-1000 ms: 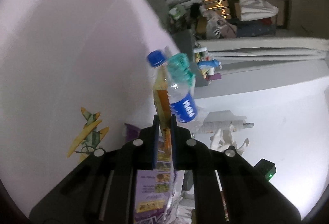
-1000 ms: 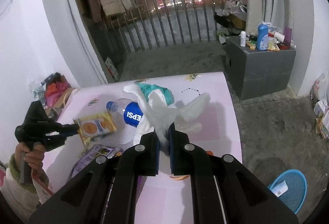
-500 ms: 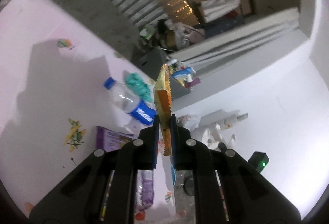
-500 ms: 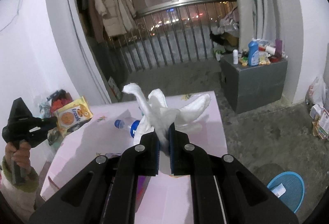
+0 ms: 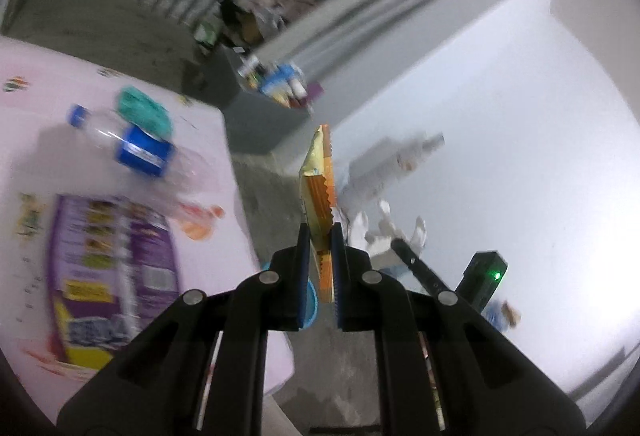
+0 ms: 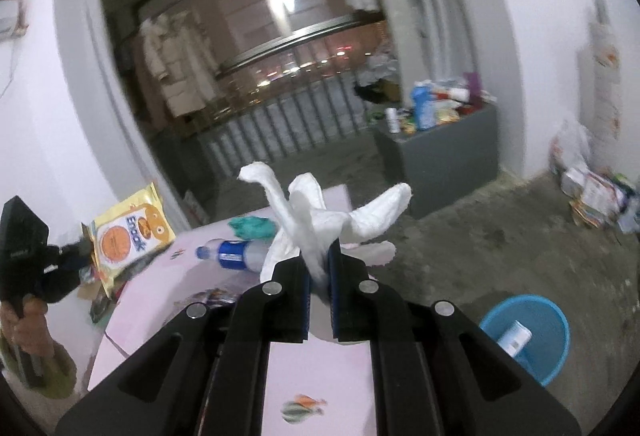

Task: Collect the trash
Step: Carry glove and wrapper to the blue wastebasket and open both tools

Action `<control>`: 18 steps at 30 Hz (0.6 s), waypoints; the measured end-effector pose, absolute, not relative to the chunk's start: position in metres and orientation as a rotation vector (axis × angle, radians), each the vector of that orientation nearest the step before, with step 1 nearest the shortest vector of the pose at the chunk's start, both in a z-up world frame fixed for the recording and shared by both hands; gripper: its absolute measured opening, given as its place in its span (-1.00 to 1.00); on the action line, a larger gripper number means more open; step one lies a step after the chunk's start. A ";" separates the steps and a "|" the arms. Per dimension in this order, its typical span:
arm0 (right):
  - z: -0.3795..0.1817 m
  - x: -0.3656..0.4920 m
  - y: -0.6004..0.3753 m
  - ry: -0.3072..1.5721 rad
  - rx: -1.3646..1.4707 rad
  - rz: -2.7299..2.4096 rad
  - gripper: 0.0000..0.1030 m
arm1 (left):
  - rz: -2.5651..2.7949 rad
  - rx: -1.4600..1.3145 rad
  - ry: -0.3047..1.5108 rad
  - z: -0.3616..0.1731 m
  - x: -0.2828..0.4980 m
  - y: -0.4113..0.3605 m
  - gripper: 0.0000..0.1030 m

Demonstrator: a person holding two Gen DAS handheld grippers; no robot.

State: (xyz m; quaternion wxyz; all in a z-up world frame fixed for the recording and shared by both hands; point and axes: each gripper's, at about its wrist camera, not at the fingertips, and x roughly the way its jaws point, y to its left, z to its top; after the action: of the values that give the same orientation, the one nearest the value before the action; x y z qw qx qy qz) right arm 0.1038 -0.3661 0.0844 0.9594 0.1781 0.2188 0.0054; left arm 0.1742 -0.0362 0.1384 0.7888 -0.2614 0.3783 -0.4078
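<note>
My left gripper [image 5: 319, 236] is shut on a yellow-orange snack packet [image 5: 318, 176], held edge-on above the table's right edge; the packet also shows in the right wrist view [image 6: 128, 232]. My right gripper [image 6: 319, 256] is shut on a crumpled white tissue [image 6: 320, 208], lifted above the pink table [image 6: 320, 376]. On the table lie a Pepsi bottle [image 5: 132, 148], a green crumpled wrapper [image 5: 144, 112] and a purple packet [image 5: 108, 268]. A blue bin [image 6: 532, 336] with a white item inside stands on the floor to the right.
A grey cabinet [image 6: 440, 152] with bottles on top stands beyond the table. Balcony railing runs behind it. Bags and papers [image 6: 592, 188] lie along the right wall. The right gripper with the tissue shows in the left wrist view [image 5: 384, 232].
Both grippers have risen from the table with their loads. The left gripper has swung right past the table edge with the snack packet. The right gripper has lifted the tissue higher.
</note>
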 end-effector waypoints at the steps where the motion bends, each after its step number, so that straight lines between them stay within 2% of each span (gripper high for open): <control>1: 0.081 0.095 -0.377 0.443 0.374 -0.012 -0.85 | -0.897 -0.541 0.832 0.136 0.171 -0.053 -0.84; 9: 0.052 0.042 -0.449 0.478 0.437 -0.172 -0.85 | -0.953 -0.359 0.989 0.086 0.163 -0.185 -0.84; 18: 0.010 0.032 -0.520 0.553 0.523 -0.292 -0.85 | -0.954 -0.222 1.223 0.006 0.173 -0.312 -0.84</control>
State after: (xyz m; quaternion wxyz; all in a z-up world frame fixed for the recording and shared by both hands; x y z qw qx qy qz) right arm 0.0323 -0.5196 0.0099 0.9181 0.2542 0.2688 -0.1422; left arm 0.1733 -0.3121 0.0063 0.7084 -0.1000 0.5510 -0.4296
